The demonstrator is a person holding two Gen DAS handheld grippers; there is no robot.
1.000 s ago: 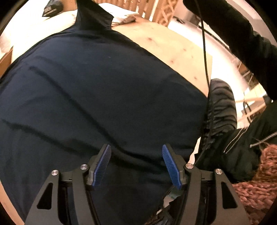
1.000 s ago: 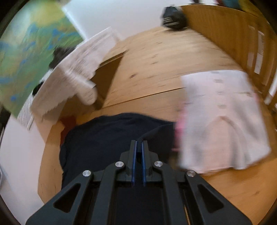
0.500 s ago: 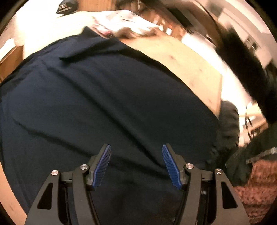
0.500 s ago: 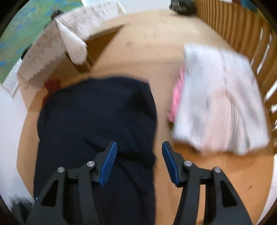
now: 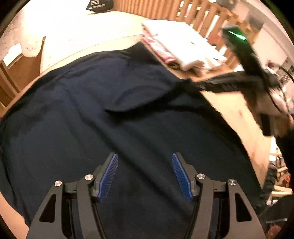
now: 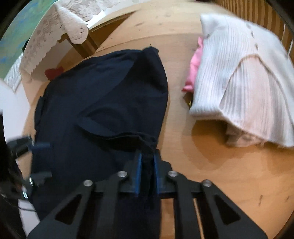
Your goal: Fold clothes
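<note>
Fingers (image 6: 138, 171) now closing on navy garment (image 6: 102, 95).

- Bare table (image 6: 216, 165) at three o'clock of the dark garment (image 6: 102, 103) gives free passage.
- The white folded stack (image 6: 244, 79) blocks two o'clock.
- A wooden railing (image 5: 165, 9) closes off twelve o'clock beyond it.

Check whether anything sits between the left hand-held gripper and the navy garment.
Nothing visible does. The left hand-held gripper hangs open directly over the navy garment, with bare cloth between its fingers. The folded white pile lies off to the side.
</note>
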